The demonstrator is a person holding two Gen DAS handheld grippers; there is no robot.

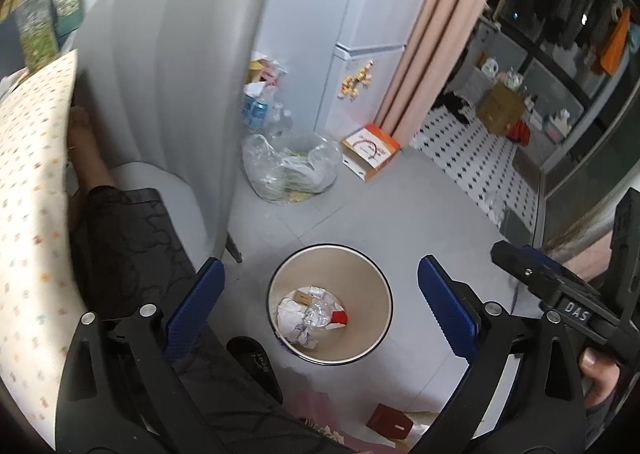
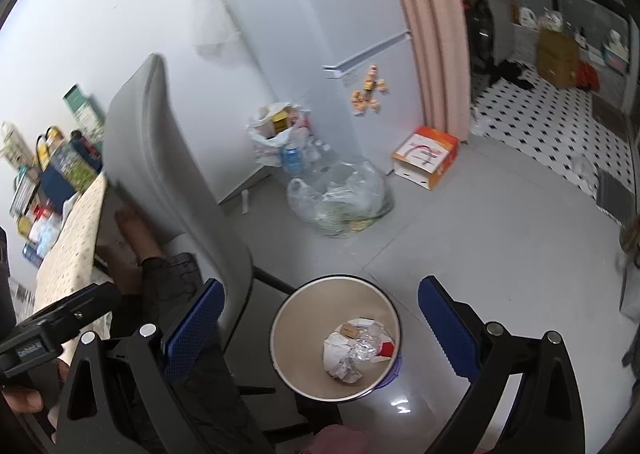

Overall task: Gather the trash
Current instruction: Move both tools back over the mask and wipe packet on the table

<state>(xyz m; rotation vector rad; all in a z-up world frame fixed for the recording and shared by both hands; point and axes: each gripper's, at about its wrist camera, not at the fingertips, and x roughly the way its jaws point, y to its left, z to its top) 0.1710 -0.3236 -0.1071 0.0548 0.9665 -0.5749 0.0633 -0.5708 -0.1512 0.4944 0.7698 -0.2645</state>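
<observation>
Open floor (image 2: 500,246) lies right of the waste bin (image 2: 288,318); a grey chair (image 2: 168,182) crowds its left, a plastic bag (image 2: 344,194) stands beyond.

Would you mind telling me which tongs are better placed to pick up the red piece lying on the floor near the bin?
Left, probably. The left tongs are open and the red piece lies just below them; the right wrist view doesn't show it.

Empty right tool (image 2: 320,318) gapes above bin (image 2: 298,338).
</observation>
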